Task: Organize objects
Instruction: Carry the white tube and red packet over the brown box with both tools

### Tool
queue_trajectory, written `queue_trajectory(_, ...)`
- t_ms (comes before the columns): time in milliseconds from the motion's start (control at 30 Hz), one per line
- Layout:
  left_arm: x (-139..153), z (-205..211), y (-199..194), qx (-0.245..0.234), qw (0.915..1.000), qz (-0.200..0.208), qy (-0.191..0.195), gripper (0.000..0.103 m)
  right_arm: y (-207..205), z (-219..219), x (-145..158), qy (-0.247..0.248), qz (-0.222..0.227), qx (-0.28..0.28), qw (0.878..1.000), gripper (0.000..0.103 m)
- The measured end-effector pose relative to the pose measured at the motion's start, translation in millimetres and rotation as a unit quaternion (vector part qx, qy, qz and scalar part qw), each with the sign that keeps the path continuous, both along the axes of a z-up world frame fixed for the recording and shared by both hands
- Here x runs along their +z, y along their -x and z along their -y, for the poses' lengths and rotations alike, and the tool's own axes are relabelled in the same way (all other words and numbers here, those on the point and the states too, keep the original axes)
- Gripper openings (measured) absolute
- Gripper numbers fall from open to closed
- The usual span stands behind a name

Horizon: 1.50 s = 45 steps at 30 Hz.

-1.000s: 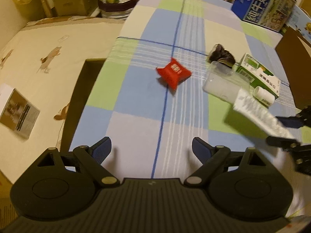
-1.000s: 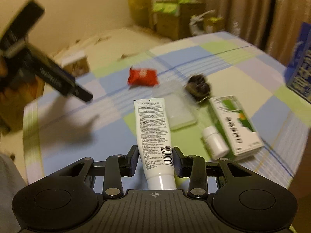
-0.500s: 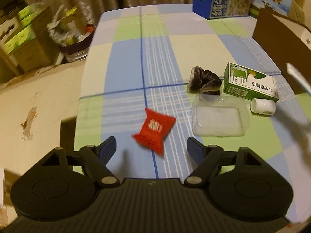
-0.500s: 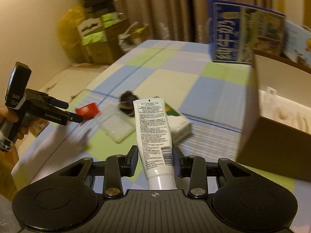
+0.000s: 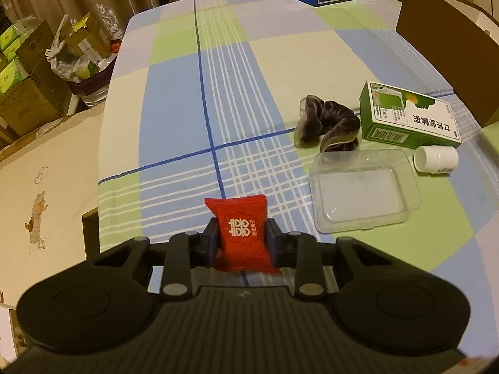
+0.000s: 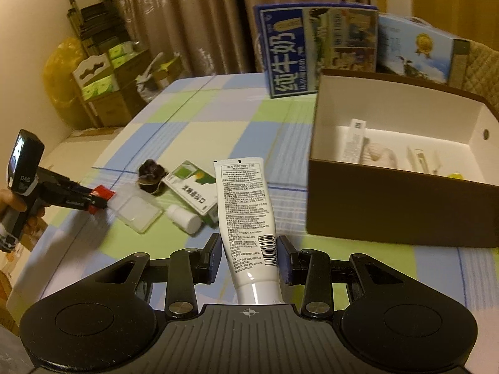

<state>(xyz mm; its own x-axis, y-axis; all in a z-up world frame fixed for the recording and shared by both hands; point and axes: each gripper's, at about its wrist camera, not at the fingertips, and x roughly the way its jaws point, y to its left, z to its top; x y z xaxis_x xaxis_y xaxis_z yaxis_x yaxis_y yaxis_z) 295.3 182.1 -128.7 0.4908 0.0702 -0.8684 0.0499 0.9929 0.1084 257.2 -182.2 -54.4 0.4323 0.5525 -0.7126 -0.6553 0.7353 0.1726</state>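
Observation:
My left gripper (image 5: pixel 240 239) is shut on a red packet (image 5: pixel 241 233) at the near-left part of the checked table (image 5: pixel 193 103); the right wrist view shows the same packet (image 6: pixel 100 195) in the left gripper (image 6: pixel 93 201), held by a hand. A white tube (image 6: pixel 248 218) is clamped in my right gripper (image 6: pixel 249 257), above the table in front of an open brown box (image 6: pixel 399 208) that holds several small items. On the cloth lie a clear plastic tray (image 5: pixel 363 190), a dark scrunchie (image 5: pixel 327 123), a green carton (image 5: pixel 408 120) and a small white bottle (image 5: pixel 436 159).
Blue milk cartons (image 6: pixel 315 48) stand at the table's far edge behind the box. Cardboard boxes and bags (image 5: pixel 34 71) crowd the floor at the far left. A cream cushion with a cartoon print (image 5: pixel 40 205) lies left of the table.
My left gripper moved down onto the red packet and closed on it. My right gripper swung right with the tube, bringing the open box into full view.

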Motion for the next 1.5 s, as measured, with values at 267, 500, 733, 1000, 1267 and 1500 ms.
queue_trajectory(267, 19, 8, 12, 0.021, 0.9996, 0.017, -0.001, 0.023, -1, 13, 8, -0.01, 0.01, -0.001, 1.0, 0.035)
queue_trajectory(500, 53, 29, 27, 0.034, 0.9985, 0.042, 0.01, 0.023, -1, 27, 16, -0.022, 0.022, 0.003, 1.0, 0.035)
queue_trajectory(733, 95, 76, 36, 0.029, 0.9946, 0.076, 0.064, 0.023, -5, 56, 36, -0.04, 0.033, -0.018, 0.998, 0.035)
queue_trajectory(1000, 127, 158, 18, -0.031, 0.9889, 0.109, 0.096, 0.023, -28, 103, 59, -0.045, 0.043, -0.058, 0.996, 0.035)
queue_trajectory(1267, 138, 242, -24, -0.088, 0.9819, 0.123, 0.113, 0.023, -79, 151, 70, -0.028, 0.044, -0.104, 0.993, 0.035)
queue_trajectory(1500, 143, 306, -80, -0.108, 0.9802, 0.116, 0.119, 0.023, -136, 175, 73, -0.016, 0.045, -0.119, 0.992, 0.035)
